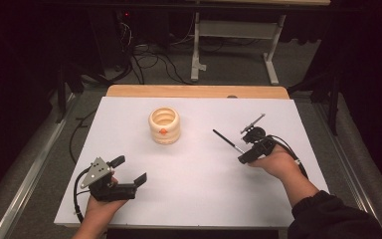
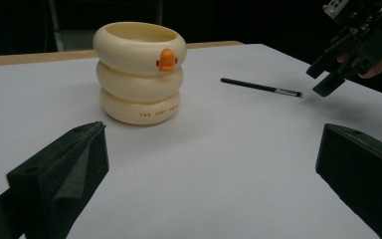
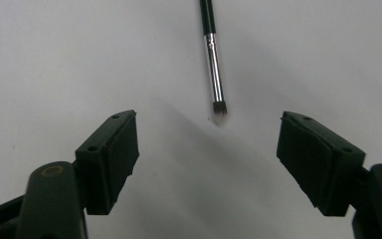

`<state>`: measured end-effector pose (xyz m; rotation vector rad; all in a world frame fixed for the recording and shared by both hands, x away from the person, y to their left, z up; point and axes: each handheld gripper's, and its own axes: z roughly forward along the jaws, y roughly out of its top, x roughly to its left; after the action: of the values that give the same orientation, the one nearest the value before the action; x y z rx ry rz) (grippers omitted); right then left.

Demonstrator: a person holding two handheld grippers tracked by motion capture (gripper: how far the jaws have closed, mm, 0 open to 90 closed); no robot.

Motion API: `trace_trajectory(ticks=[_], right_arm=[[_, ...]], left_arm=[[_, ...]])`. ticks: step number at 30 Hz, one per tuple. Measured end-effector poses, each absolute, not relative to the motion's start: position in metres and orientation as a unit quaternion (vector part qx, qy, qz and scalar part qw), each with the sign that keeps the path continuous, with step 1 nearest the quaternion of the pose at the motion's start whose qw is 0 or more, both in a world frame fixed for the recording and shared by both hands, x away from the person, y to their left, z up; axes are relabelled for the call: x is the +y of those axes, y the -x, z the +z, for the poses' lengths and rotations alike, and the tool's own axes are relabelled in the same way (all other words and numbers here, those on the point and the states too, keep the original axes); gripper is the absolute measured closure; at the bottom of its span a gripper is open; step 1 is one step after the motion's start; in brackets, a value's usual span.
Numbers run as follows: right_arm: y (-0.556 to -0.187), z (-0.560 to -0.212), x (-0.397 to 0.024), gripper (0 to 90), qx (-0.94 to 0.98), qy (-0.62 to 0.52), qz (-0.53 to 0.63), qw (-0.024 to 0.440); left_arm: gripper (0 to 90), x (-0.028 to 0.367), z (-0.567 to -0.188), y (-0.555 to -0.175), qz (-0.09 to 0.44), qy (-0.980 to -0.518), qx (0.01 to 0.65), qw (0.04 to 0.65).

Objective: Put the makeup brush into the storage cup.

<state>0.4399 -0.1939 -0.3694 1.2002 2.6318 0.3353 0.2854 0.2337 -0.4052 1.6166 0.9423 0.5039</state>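
At lower left of the high view, the left claw (image 1: 131, 169) is gaping empty. The brush (image 1: 228, 141) is lying right of centre on the bench (image 1: 189, 199), slanting toward the nearer right claw (image 1: 242, 158), whose jaws are standing apart, holding nothing.

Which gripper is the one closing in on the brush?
The right gripper: its open jaws point at the brush, bristle tip just ahead of them. The left gripper sits apart, aimed toward the cream ringed cup.
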Motion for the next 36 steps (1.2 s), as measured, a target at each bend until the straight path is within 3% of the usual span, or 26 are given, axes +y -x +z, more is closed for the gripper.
trace_trajectory(ticks=[12,24,36], right_arm=[[-0.464,-0.37,-0.184,49.7,0.901,-0.401,0.126,0.107],[-0.483,-0.374,-0.174,64.4,0.907,-0.394,0.116,0.096],[-0.495,-0.384,-0.162,73.1,0.919,-0.376,0.084,0.086]], left_arm=[[0.8,0.235,-0.405,-0.285,0.215,-0.688,0.401,0.566],[0.8,0.235,-0.406,-0.286,0.213,-0.686,0.401,0.568],[0.8,0.234,-0.407,-0.287,0.211,-0.689,0.4,0.566]])
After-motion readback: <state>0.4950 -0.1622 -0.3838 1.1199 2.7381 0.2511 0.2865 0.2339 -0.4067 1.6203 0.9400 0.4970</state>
